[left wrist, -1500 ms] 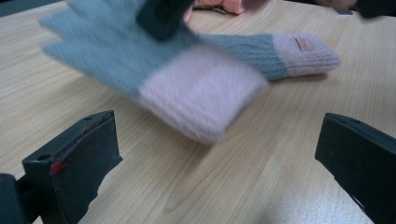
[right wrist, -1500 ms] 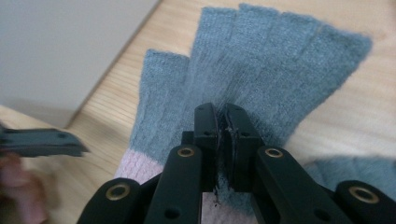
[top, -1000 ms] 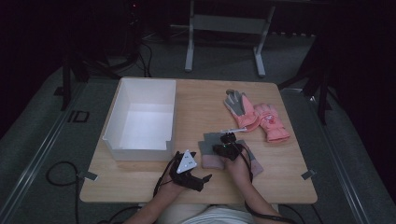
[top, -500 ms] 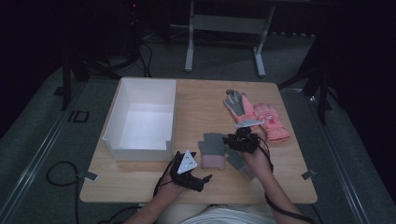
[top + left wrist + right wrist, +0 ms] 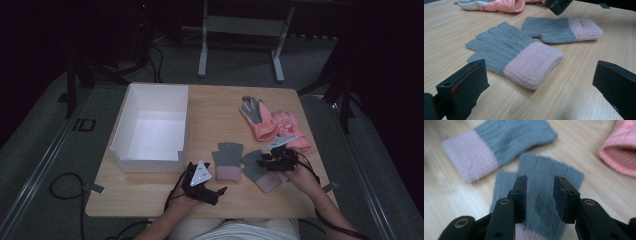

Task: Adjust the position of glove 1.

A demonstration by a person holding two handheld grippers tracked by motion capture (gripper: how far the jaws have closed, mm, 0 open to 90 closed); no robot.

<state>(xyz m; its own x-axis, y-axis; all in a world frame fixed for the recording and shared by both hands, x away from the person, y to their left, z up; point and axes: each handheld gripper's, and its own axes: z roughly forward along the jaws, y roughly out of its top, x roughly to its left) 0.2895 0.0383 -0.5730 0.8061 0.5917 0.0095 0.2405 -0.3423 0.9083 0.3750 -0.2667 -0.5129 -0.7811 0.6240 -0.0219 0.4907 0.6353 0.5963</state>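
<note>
- Two grey knit gloves with pink cuffs lie flat on the wooden table, side by side at its near middle: the left grey glove (image 5: 228,160) and the right grey glove (image 5: 259,170), close together, their edges nearly meeting.
- Right gripper (image 5: 269,162) hangs over the right grey glove (image 5: 544,195). Its jaws have just been opening and now stand partly apart, with nothing between the pads; the glove lies on the table beneath them.
- Left gripper (image 5: 212,192) rests near the table's near edge, just short of the left grey glove (image 5: 509,53). Its jaws stand wide apart and hold nothing.
- Two pink padded gloves (image 5: 275,125) lie farther back on the right, overlapping, well apart from the near edge; the nearer one comes close to the right grey glove.
- One white open box (image 5: 150,127) occupies the left half of the table, its right wall near the left grey glove.
- Free tabletop (image 5: 215,112): a bare strip between box and pink gloves, and a narrow band along the near edge.
- The table stands on grey carpet (image 5: 60,165) in a dark room; a metal stand (image 5: 240,30) rises behind it, and cables lie on the floor.
</note>
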